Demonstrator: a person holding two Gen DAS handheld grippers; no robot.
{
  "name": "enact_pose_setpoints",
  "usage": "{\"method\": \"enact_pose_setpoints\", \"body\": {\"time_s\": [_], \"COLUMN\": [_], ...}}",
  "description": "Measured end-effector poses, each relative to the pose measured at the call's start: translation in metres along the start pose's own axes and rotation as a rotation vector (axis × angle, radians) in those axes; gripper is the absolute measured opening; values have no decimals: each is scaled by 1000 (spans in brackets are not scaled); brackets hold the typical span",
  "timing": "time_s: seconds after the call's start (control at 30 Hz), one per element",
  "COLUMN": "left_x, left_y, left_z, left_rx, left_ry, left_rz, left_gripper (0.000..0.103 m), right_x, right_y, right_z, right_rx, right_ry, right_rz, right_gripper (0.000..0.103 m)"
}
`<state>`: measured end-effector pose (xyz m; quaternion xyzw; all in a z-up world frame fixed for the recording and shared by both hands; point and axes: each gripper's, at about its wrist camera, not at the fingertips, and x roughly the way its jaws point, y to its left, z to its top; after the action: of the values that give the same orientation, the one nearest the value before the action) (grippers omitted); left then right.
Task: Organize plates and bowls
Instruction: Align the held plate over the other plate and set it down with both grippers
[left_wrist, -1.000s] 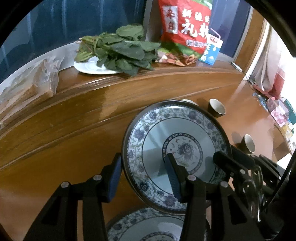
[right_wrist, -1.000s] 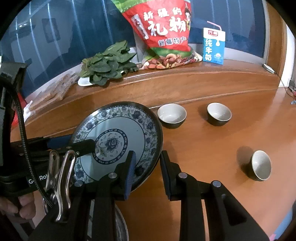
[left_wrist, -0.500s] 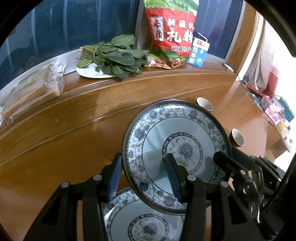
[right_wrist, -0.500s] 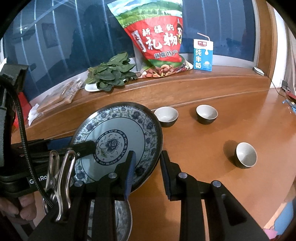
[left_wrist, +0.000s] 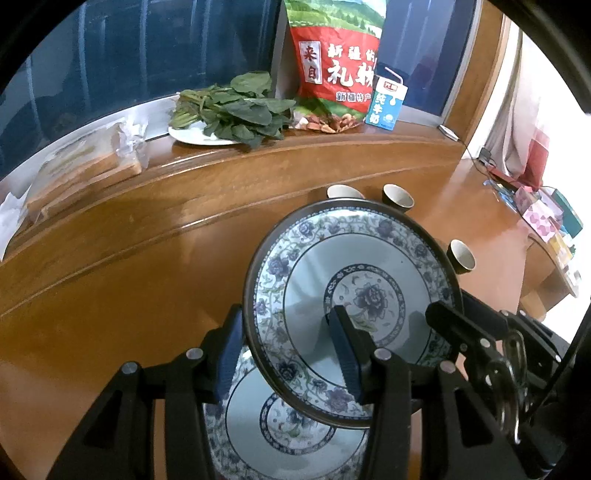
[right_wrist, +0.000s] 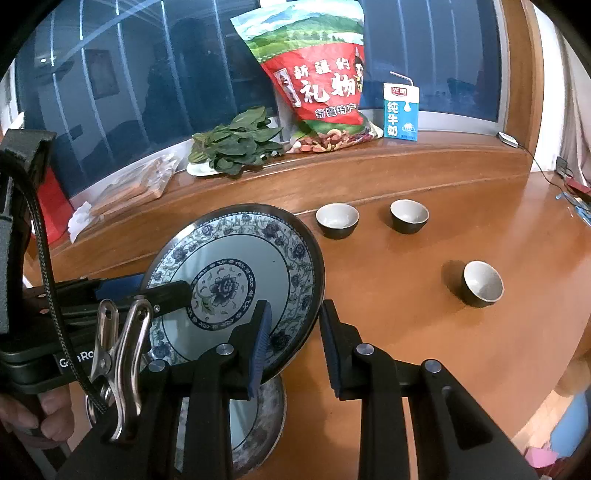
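Rim of the patterned plate (left_wrist: 354, 306) sits pinched in the left gripper (left_wrist: 288, 350) at lower centre of the left wrist view, tilted above the table (left_wrist: 110, 295); a second plate (left_wrist: 280, 424) lies beneath, largely hidden by fingers and cut off at the bottom edge; one cup (left_wrist: 341, 192) peeks half-covered behind the rim. Right wrist view: the right gripper (right_wrist: 295, 343) clamps the same plate's (right_wrist: 229, 288) opposite edge; all three cups (right_wrist: 482, 282) show whole here; a hand (right_wrist: 26, 413) appears at lower left, mostly cropped.
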<state>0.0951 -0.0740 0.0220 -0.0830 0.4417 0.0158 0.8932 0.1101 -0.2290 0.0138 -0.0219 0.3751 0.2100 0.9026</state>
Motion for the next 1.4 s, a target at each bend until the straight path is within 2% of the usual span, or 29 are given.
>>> {"method": "enact_pose_setpoints", "body": {"time_s": [0.57,1.4], "left_x": [-15,7], "left_y": [17,37], "left_z": [-42,-70], "left_rx": [-16,2], "left_ry": [47,155], "left_rz": [2,13], "left_gripper": [49,49], "right_x": [-15,9], "right_y": [29,47], "right_z": [-35,-64], "right_rx": [6,11], "right_ry": [56,192], "right_rz": [1,-22], "right_gripper": [29,30]}}
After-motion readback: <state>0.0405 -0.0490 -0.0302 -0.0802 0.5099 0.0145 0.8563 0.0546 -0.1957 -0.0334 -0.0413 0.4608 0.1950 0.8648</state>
